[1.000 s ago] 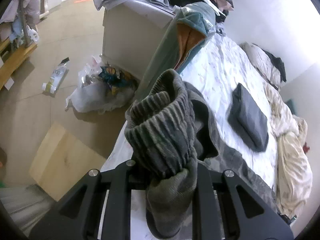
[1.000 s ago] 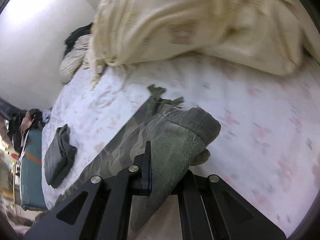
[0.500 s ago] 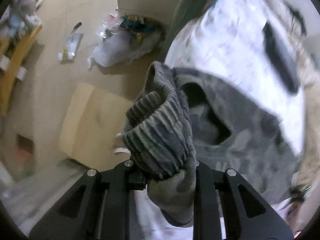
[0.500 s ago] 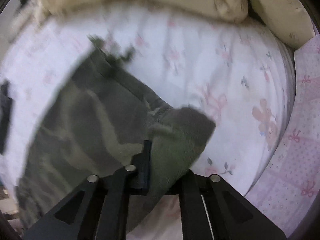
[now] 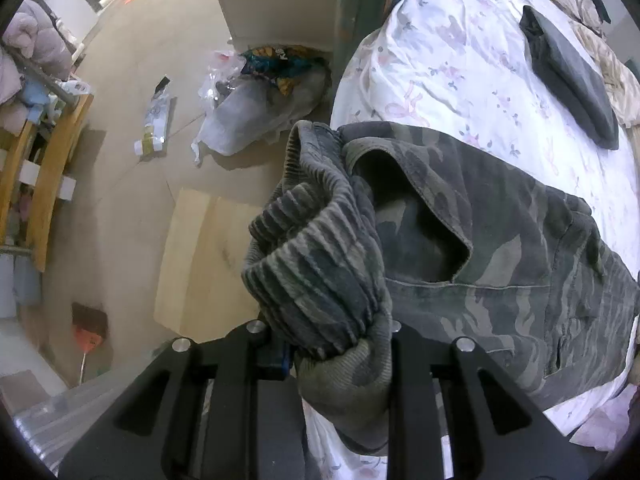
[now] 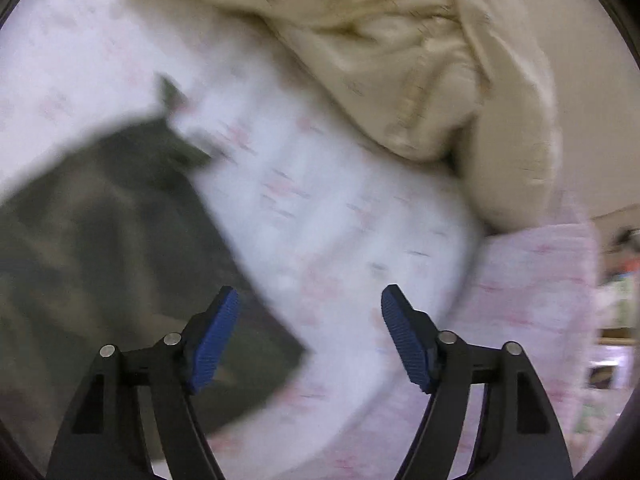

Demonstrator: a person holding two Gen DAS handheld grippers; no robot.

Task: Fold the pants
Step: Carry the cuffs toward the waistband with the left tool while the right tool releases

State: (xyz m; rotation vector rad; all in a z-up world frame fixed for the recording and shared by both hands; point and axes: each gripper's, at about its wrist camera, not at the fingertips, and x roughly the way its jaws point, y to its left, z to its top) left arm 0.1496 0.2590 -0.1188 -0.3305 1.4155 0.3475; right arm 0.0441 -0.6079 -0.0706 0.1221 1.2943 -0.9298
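A floral-sheeted bed (image 5: 460,60) carries camouflage pants (image 5: 500,248). Their ribbed waistband (image 5: 316,264) is pinched by the left tool (image 5: 336,344); the right tool (image 6: 310,336) is spread, empty. Laying out appears underway; regrasping likely needed.

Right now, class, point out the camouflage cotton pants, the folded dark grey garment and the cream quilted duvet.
camouflage cotton pants (image 5: 500,240), left wrist view, on the flat seat panel.
folded dark grey garment (image 5: 572,72), left wrist view, on its top face.
cream quilted duvet (image 6: 400,48), right wrist view, on its bunched middle.

pants (image 6: 100,240) blurred, left fingers (image 5: 276,354) hidden
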